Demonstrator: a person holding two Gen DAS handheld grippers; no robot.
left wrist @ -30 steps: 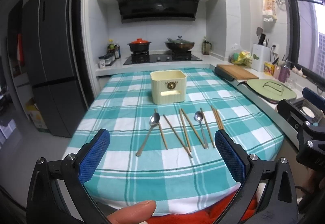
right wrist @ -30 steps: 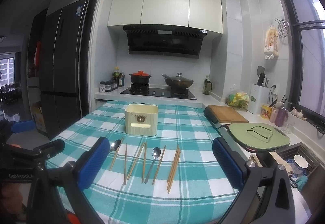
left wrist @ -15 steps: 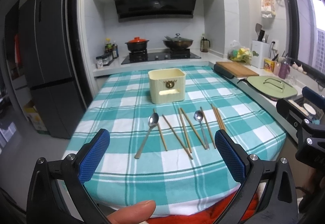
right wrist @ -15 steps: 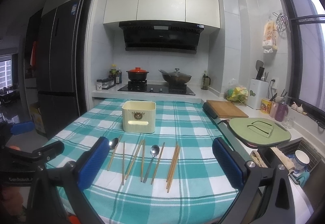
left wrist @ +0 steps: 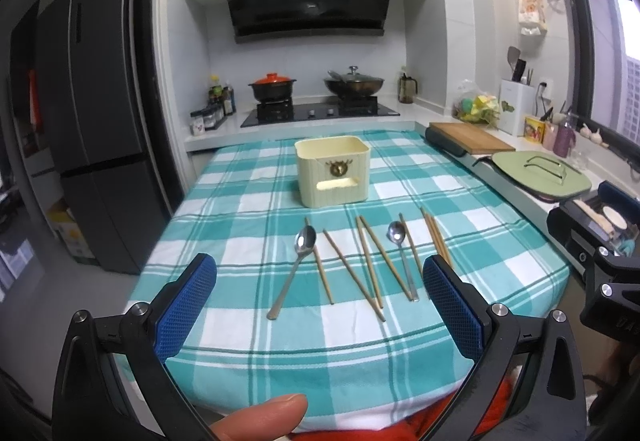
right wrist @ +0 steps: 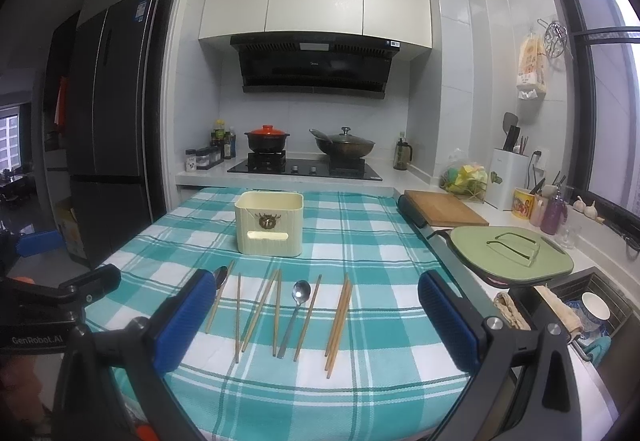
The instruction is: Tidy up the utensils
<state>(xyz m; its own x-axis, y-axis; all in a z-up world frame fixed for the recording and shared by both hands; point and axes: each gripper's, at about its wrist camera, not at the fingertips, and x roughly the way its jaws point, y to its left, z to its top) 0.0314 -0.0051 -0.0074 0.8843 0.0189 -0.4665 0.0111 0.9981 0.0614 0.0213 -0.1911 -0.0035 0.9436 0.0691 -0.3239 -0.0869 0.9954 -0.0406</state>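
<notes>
Two grippers hang above the near edge of the table, both with jaws spread wide and nothing between the blue pads. Seen from its own camera, the left gripper (left wrist: 319, 307) frames the whole row of utensils lying ahead on the teal checked tablecloth (left wrist: 248, 209); none of them touches a finger. A fingertip (left wrist: 260, 419) of the person shows at the bottom edge of that view.

Nearest the left pad lies the left spoon (left wrist: 294, 273), bowl away from the gripper and handle slanting toward it. Just beside it rest loose wooden chopsticks (left wrist: 352, 269), some crossing at their near ends. Further right lies the second spoon (left wrist: 402, 257), and a tight chopstick pair (left wrist: 434, 237) runs toward the right pad, its near end hidden behind it.

From the right gripper (right wrist: 312, 315), equally wide open and empty, the same row sits between the pads: the second spoon (right wrist: 296, 311) near the middle, the chopstick pair (right wrist: 339, 325) to its right, the left spoon (right wrist: 219, 277) partly hidden behind the left pad. The left gripper's black body (right wrist: 60, 305) shows at the left edge.

Beyond the row, well apart from both grippers, stands the cream utensil holder (left wrist: 333, 171), upright and open-topped, seen also from the right (right wrist: 269, 223). Behind it are the stove (left wrist: 320, 111) with its pots, and to the right a wooden cutting board (right wrist: 444, 207).
</notes>
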